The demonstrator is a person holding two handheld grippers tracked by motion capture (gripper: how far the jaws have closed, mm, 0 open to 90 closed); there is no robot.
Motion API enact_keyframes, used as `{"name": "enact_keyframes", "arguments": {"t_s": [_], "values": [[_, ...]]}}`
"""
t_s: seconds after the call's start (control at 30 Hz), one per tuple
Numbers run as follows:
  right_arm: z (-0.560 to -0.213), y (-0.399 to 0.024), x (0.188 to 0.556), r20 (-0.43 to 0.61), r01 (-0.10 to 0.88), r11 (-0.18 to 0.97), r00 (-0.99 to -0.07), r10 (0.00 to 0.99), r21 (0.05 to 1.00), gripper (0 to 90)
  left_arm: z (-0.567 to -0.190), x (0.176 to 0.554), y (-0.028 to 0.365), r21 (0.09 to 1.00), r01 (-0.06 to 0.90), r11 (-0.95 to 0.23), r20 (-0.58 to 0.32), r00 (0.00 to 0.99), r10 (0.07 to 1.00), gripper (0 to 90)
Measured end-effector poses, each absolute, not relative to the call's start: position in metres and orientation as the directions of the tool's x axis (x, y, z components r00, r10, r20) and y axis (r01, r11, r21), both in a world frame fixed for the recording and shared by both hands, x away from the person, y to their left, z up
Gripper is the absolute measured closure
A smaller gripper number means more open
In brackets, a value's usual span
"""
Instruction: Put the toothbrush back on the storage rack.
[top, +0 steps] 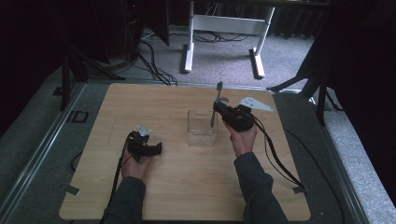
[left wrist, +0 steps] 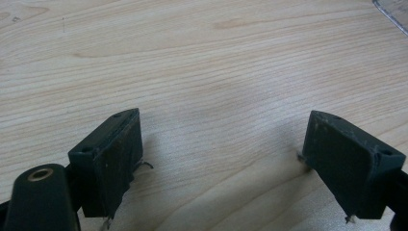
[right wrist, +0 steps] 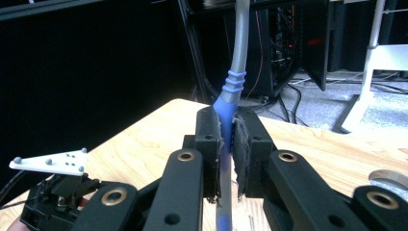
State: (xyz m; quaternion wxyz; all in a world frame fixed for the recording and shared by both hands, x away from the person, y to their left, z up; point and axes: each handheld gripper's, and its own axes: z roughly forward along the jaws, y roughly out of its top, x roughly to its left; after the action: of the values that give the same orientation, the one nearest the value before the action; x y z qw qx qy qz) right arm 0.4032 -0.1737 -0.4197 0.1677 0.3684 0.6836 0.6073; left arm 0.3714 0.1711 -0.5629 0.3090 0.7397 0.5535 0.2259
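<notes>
Gripping a blue-and-grey toothbrush (right wrist: 234, 91) upright, the right gripper (top: 219, 110) hovers mid-frame above a clear box (top: 202, 127) — likely lowering next — while the left gripper (top: 145, 140) rests wide open, empty.

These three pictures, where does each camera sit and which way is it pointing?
High view: above the person's side, facing forward and down on the wooden table; both forearms, the left gripper and right gripper show.
Left gripper view: on that gripper, facing the tabletop between its open jaws.
Right gripper view: on that gripper, facing along jaws shut on a toothbrush.
Shared: high and right gripper views both show the toothbrush and left gripper.
</notes>
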Motion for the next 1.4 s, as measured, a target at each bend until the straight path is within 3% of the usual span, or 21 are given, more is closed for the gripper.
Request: {"name": "enact_keyframes", "arguments": {"t_s": [1.4], "values": [[-0.435,-0.161,0.407,0.283,0.346,-0.063,-0.636,0.718,0.936,81.2,-0.563,0.371,0.171,0.708,0.678,-0.196,-0.008,0.285,0.959,14.4]]}}
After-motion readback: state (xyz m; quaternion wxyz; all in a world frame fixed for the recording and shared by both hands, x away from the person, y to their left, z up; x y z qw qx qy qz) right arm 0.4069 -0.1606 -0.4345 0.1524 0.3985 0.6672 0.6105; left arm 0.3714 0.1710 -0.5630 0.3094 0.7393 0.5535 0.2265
